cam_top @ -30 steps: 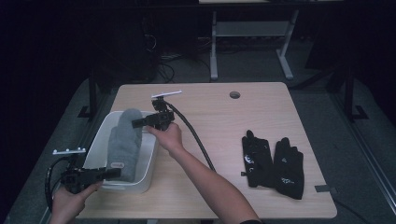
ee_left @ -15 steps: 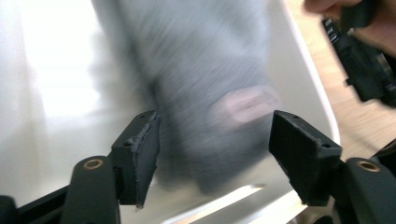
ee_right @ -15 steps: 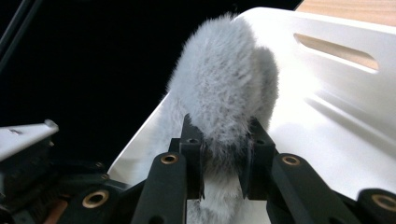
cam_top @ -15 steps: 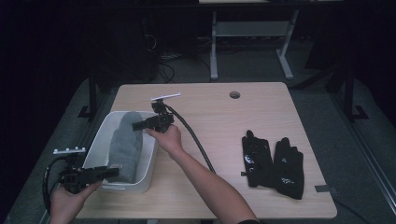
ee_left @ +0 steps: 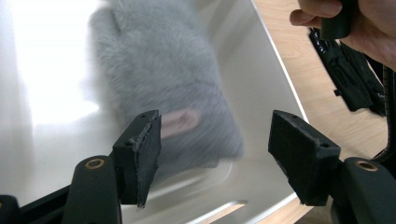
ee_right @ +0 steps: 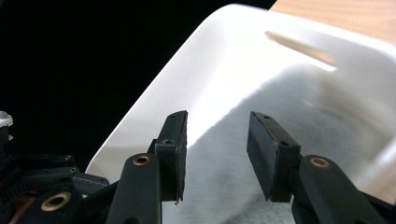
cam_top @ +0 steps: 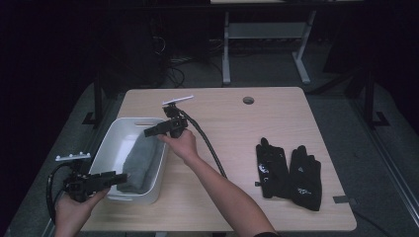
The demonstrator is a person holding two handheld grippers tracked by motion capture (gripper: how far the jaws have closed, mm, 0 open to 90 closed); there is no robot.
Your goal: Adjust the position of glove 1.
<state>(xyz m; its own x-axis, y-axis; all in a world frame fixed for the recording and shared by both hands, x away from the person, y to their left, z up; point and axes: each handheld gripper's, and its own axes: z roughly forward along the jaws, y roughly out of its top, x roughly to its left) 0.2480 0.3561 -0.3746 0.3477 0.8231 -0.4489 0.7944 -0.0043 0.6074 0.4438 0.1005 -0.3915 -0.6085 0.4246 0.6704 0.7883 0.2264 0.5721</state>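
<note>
Grey furry mitten (cam_top: pixel 141 160) lying inside white bin (cam_top: pixel 112 143) at tabletop's left edge; right gripper (cam_top: pixel 150 131) over bin's right rim, jaws just opened, nothing between; left gripper (cam_top: pixel 120 177) at bin's near end, open, empty; step judged: release done; next: black gloves (cam_top: pixel 289 173) toward right edge.

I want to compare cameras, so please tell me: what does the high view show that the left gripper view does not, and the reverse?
High view alone: the whole wooden table with its round hole, both forearms, and the right tongs open above the white tub.

Left gripper view alone: a close look between the open left tongs, and a pink label on the grey furry cloth.

Both: the tub, the grey cloth lying inside it, the black gloves on the table, and the person's right hand.
</note>
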